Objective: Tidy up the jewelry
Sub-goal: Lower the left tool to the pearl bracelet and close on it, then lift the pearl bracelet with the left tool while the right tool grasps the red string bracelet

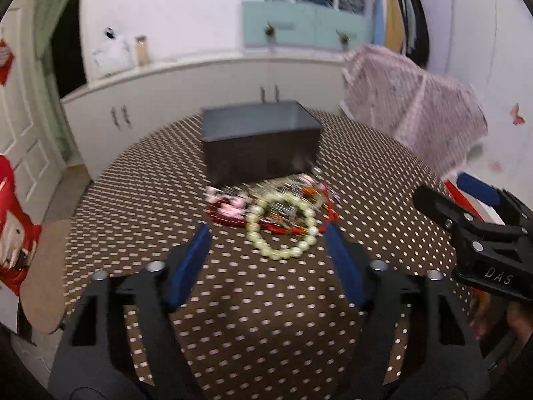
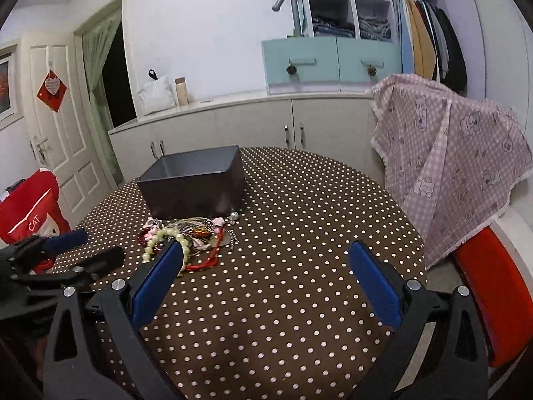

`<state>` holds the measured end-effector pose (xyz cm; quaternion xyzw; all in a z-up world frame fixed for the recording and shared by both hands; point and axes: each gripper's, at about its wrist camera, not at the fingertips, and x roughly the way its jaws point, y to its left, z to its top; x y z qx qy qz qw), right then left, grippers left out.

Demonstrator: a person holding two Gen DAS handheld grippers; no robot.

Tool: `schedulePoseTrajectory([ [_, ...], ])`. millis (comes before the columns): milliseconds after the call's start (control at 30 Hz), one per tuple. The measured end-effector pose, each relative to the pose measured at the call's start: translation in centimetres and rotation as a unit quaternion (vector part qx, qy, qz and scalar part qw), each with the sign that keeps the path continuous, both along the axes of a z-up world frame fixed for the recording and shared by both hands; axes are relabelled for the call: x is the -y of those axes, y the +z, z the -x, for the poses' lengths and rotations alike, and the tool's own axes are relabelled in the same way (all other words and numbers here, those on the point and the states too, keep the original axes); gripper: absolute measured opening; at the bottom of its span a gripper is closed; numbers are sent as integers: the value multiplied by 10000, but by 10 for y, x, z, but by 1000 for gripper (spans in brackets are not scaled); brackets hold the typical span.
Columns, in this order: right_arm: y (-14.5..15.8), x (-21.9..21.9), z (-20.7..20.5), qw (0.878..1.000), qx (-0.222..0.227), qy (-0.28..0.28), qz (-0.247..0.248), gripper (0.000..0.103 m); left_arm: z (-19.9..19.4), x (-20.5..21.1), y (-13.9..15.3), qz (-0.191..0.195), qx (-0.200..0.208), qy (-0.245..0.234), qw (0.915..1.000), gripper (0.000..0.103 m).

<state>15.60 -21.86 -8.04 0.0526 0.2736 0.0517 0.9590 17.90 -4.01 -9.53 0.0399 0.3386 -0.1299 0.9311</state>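
Blurring jewelry pile (image 1: 276, 213); box (image 1: 260, 146) interior hidden from both views.

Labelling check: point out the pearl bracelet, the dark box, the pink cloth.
pearl bracelet (image 1: 281, 228), left wrist view, lower beads.
dark box (image 2: 196, 196), right wrist view, front wall.
pink cloth (image 2: 449, 153), right wrist view, middle.

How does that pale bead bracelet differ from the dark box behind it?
The bead bracelet is a pale greenish ring of round beads; the box is dark, rectangular and flat-sided. The bracelet lies flat, tangled among the other jewelry; the box stands upright, open-topped, apart from the pile. The bracelet is far smaller than the box. Both rest on the dotted tablecloth.
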Motion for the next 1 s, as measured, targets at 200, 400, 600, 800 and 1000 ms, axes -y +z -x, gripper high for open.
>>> schedulePoseTrajectory([
  [200, -9, 7, -17, 9995, -287, 148, -75, 96, -19, 23, -20, -128, -439, -322, 9984, 48],
  [400, -19, 7, -26, 9985, -475, 272, -66, 96, -34, 41, -37, -449, -800, -348, 9952, 34],
  [600, -21, 7, -28, 9978, -538, 374, -92, 96, -37, 36, -39, -277, -923, -288, 9949, 10],
  [800, -18, 5, -26, 9978, -524, 395, -56, 96, -29, 9, -18, 387, -569, -120, 9976, 10],
  [1000, -13, -11, -28, 9967, -552, 589, 26, 96, -12, -28, 25, 956, 76, 179, 9952, 10],
])
